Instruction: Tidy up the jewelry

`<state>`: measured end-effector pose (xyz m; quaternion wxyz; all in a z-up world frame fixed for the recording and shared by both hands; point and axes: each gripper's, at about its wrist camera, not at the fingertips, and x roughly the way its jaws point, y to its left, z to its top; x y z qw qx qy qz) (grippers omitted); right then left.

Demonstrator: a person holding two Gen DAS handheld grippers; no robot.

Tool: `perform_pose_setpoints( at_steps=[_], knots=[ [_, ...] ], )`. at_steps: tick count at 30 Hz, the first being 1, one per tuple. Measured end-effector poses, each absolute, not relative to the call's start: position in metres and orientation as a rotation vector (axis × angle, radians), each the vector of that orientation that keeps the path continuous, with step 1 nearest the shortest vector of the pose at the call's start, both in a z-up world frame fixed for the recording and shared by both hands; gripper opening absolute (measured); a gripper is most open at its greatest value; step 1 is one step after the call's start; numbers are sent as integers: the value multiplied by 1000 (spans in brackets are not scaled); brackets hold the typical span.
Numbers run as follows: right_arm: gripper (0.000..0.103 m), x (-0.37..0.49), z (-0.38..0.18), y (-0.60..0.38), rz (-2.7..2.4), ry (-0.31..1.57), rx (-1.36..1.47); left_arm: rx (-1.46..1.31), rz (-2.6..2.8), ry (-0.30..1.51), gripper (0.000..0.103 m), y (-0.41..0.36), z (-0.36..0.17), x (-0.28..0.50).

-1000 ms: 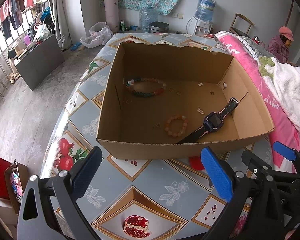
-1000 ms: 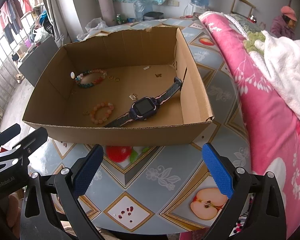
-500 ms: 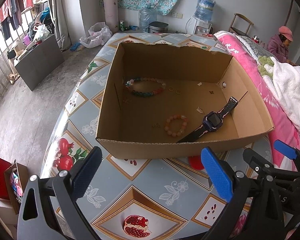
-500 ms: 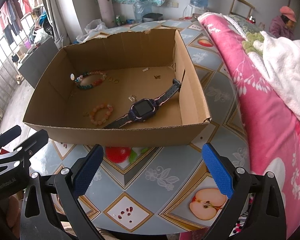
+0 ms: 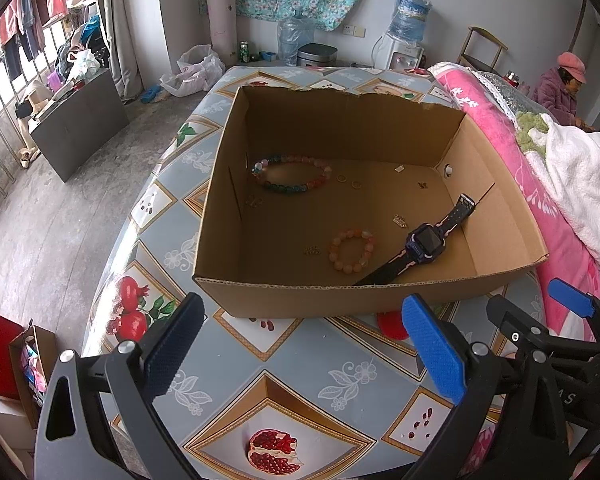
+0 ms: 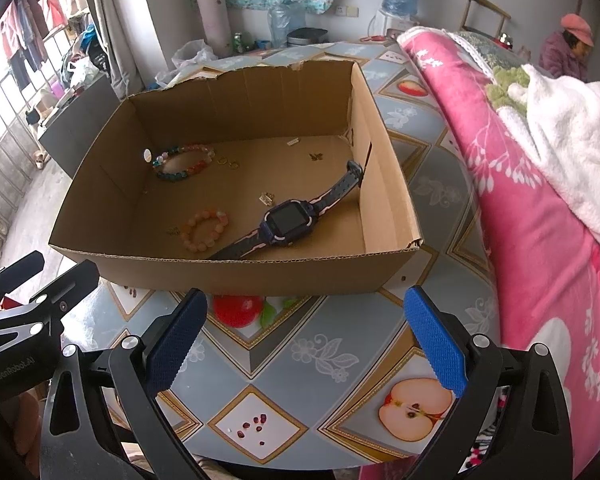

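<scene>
An open cardboard box (image 5: 284, 292) (image 6: 236, 276) stands on the table. Inside lie a dark smartwatch (image 5: 424, 240) (image 6: 286, 224), a small orange bead bracelet (image 5: 350, 250) (image 6: 204, 230), a longer multicoloured bead bracelet (image 5: 292, 174) (image 6: 182, 164), two small rings (image 5: 348, 181) (image 6: 227, 162) and several tiny charms. My left gripper (image 5: 304, 344) is open and empty, in front of the box's near wall. My right gripper (image 6: 306, 336) is open and empty too, also in front of the near wall; it shows at the right of the left wrist view (image 5: 572, 308).
The table (image 5: 320, 360) has a fruit-patterned cover. A pink blanket and white towel (image 6: 560, 128) lie to the right of the box. A person in a pink hat (image 5: 564, 88) sits at the far right. The floor drops off on the left.
Both grippers have drifted slightly; the box and jewelry have not moved. Both grippers stay open.
</scene>
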<state>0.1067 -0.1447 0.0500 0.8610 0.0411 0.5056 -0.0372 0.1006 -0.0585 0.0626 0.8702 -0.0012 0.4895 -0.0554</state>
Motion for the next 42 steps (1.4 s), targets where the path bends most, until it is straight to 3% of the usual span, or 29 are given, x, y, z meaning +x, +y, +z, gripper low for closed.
perform_pose_setpoints(
  at_steps=[42],
  knots=[
    [95, 106, 50, -148, -71, 1058, 92, 0, -115, 1025, 97, -61, 63, 100]
  ],
)
